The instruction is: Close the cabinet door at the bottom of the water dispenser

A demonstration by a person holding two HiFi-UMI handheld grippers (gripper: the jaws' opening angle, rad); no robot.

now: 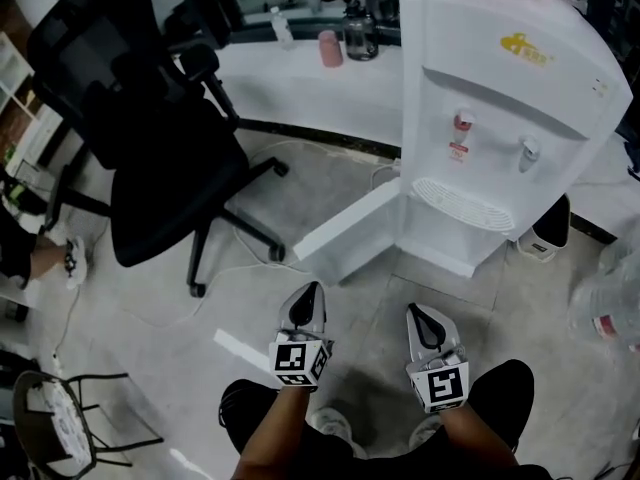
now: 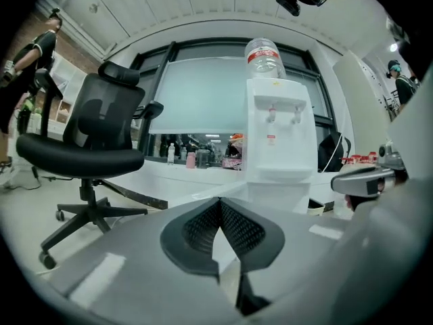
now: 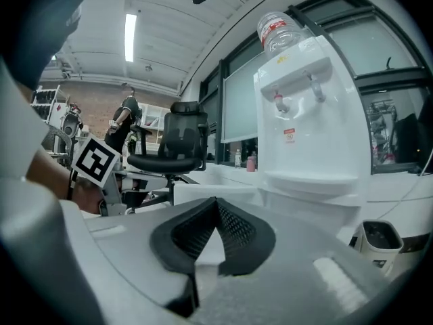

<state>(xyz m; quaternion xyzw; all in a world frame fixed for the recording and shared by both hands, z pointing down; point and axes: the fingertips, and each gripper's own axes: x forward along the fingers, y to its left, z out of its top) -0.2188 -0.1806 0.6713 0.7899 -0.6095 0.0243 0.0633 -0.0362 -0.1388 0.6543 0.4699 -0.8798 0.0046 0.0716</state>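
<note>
A grey floor (image 1: 330,183) fills most of the head view, with a long white desk (image 1: 290,88) curving across the 12 o'clock edge. A black mesh office chair (image 1: 150,158) stands at 10 o'clock from the centre, its wheeled base spread over the floor. The white water dispenser (image 1: 500,98) stands at 2 o'clock, against the desk, with two taps above a slotted drip tray (image 1: 462,206) and an upturned water bottle (image 2: 264,58) on top. Its bottom cabinet door (image 1: 345,230) is open, swung out from the foot of the dispenser toward 8 o'clock and ending near the chair's base. A small black-and-white waste bin (image 1: 545,233) sits on the floor at the dispenser's 4 o'clock. The left gripper (image 1: 312,290) and the right gripper (image 1: 418,314) are at 6 o'clock, side by side above the person's knees, pointing toward 12 o'clock, well apart from the door. Each gripper view shows the jaws closed tip to tip with nothing between them, and the dispenser straight ahead. A pink cup (image 1: 331,48) and a clear bottle (image 1: 283,28) stand on the desk at 12 o'clock
</note>
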